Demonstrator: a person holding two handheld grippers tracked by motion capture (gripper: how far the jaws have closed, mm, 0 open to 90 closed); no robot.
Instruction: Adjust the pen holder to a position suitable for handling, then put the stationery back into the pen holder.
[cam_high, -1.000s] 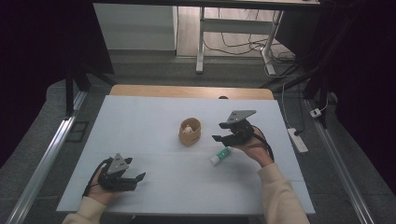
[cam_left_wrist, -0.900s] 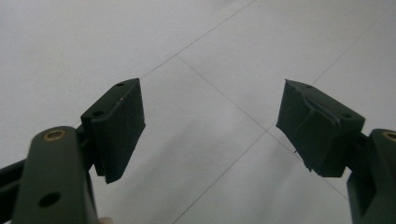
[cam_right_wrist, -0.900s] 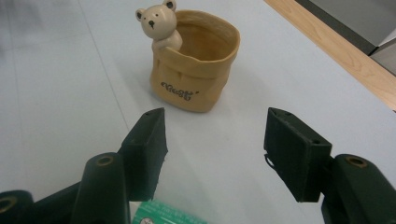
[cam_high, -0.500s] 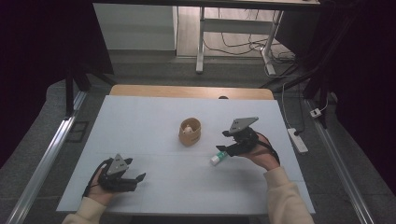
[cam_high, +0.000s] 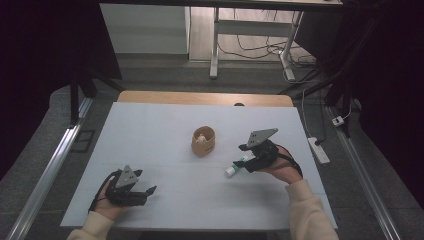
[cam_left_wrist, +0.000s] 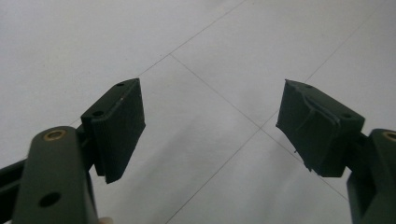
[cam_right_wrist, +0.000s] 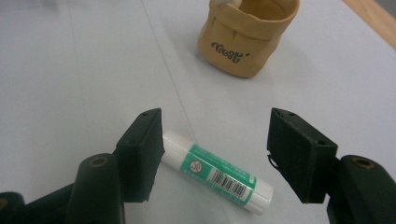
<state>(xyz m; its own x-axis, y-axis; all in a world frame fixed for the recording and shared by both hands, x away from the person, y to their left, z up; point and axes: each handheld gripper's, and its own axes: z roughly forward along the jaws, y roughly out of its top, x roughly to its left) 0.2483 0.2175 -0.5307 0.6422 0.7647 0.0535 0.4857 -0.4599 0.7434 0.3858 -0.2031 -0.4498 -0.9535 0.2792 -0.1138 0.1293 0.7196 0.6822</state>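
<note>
Two black grippers are held over a pale, smooth sheet (cam_high: 165, 125) that covers the table, a strip of bare wood (cam_high: 200, 97) being left exposed along its far edge. Thin straight crease lines are seen crossing the sheet in both gripper views.

The right gripper (cam_high: 248, 159) is held at about four o'clock from the sheet's centre, its jaws spread wide, a grey three-cornered plate carried on top. In the right gripper view (cam_right_wrist: 212, 154) the flat, matte, blocky pads are seen standing apart on either side of a glue stick (cam_right_wrist: 215, 170), which lies on its side on the sheet between them. The stick is a smooth white cylinder wrapped with a green label and a barcode; one end is partly hidden behind the left-hand pad, and whether it is touched cannot be told. In the high view the glue stick (cam_high: 233, 169) is seen just beneath the jaw tips.

A small tan pouch (cam_right_wrist: 246, 33), soft and cup-shaped with a rolled rim and dark lettering on its side, stands upright at about twelve o'clock from the stick. In the high view the pouch (cam_high: 203, 141) sits near the sheet's centre.

The left gripper (cam_high: 145, 192) is held at about seven o'clock, low over bare sheet. Its jaws (cam_left_wrist: 210, 126) are spread wide and empty, the ribbed pads being well apart, one pad's edge looking torn.
</note>
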